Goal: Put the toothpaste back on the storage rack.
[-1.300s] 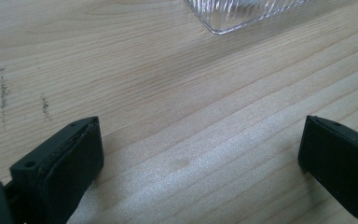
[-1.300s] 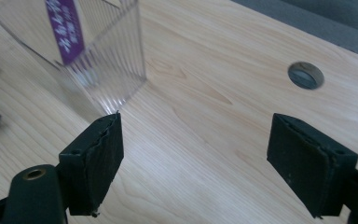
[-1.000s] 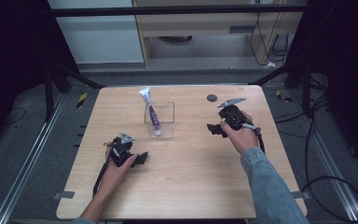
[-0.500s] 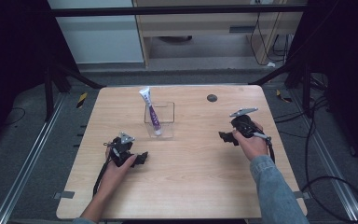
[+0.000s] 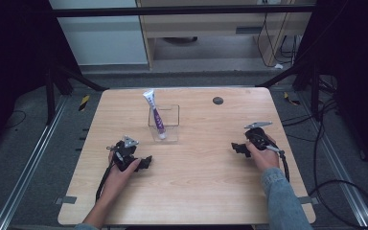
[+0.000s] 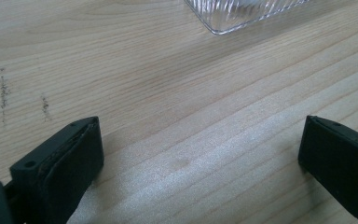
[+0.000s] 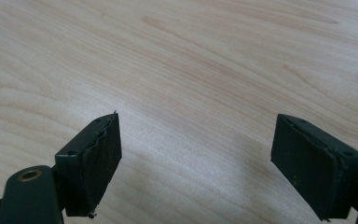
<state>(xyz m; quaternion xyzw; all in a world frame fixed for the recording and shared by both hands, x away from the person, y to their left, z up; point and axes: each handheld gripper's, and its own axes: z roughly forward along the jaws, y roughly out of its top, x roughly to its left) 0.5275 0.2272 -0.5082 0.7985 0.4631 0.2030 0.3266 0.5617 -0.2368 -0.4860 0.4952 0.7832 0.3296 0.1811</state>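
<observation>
High view: the wooden worktop (image 5: 196, 191) fills the middle of the frame. A clear container (image 5: 164, 123) stands just above centre, and a white-and-purple tube (image 5: 154, 114) leans inside it, cap end down, flat end sticking out toward the upper left. A small dark disc (image 5: 217, 100) lies to the upper right of the container, well apart. The left tool (image 5: 143, 163) rests on the worktop at lower left of centre, held by the left hand (image 5: 120, 168). The right tool (image 5: 235, 147) sits at right of centre in the right hand (image 5: 262, 155), pointing left; its jaws have just been opening, nothing between them.

Left gripper view: left tool jaws stand wide apart over bare wood; a corner of the container shows at the upper edge, right of centre.

Right gripper view: right tool jaws stand wide, empty, over bare worktop
</observation>
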